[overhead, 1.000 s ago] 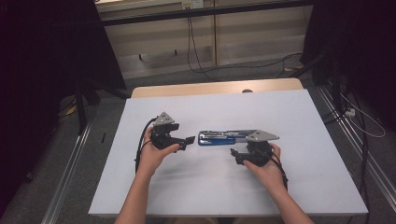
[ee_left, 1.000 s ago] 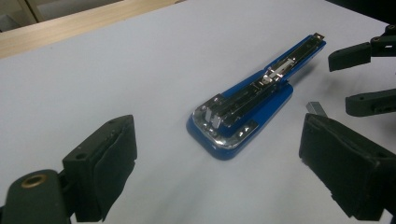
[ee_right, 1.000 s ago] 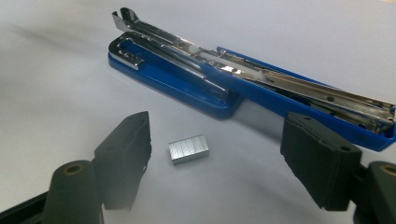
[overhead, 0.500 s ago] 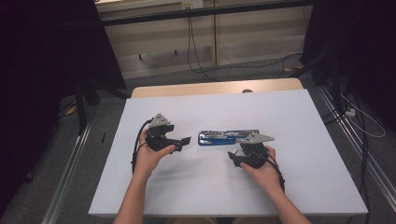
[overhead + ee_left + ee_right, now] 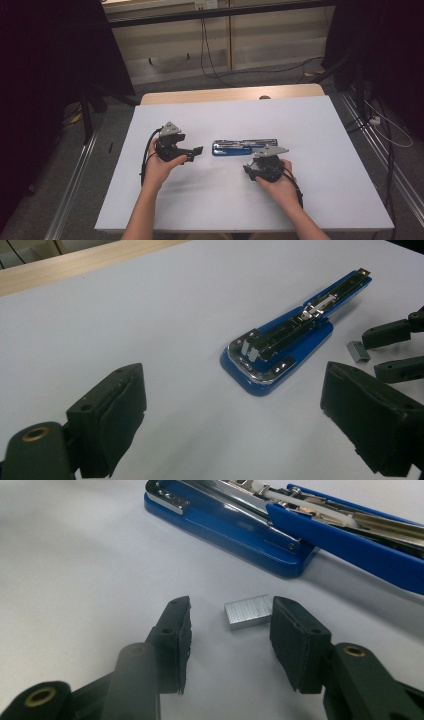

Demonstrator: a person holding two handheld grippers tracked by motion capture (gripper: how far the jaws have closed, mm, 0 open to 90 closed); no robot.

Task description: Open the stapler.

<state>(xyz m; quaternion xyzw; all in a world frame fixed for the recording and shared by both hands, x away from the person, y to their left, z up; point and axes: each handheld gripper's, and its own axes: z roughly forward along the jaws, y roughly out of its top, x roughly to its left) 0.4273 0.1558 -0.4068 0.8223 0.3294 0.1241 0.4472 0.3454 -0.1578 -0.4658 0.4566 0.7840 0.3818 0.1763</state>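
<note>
A small silvery block of staples (image 5: 248, 612) lies flat on the white table (image 5: 320, 130), in the gap between the two black jaws of the right gripper (image 5: 231, 625). It sits toward the tips of the jaws and nearer the jaw on the right of the right gripper view: its end looks to be at or just touching that pad, while a clear stretch of table separates it from the other pad. The jaws have just been closing, and stand about half open with the staples between them but not yet pinched.

Just beyond those jaw tips lies a blue stapler (image 5: 280, 525), swung open, its metal staple channel facing up.

The left gripper (image 5: 235, 425) has its jaws spread wide with nothing between them but bare table. Ahead of them, slightly toward the right-hand jaw, lies the open stapler (image 5: 295, 335), and past that jaw the staples (image 5: 358, 350) show by the right gripper's tips (image 5: 392, 350).

In the high view the left gripper (image 5: 192, 151) points at the stapler's (image 5: 240, 147) near end from the side.
</note>
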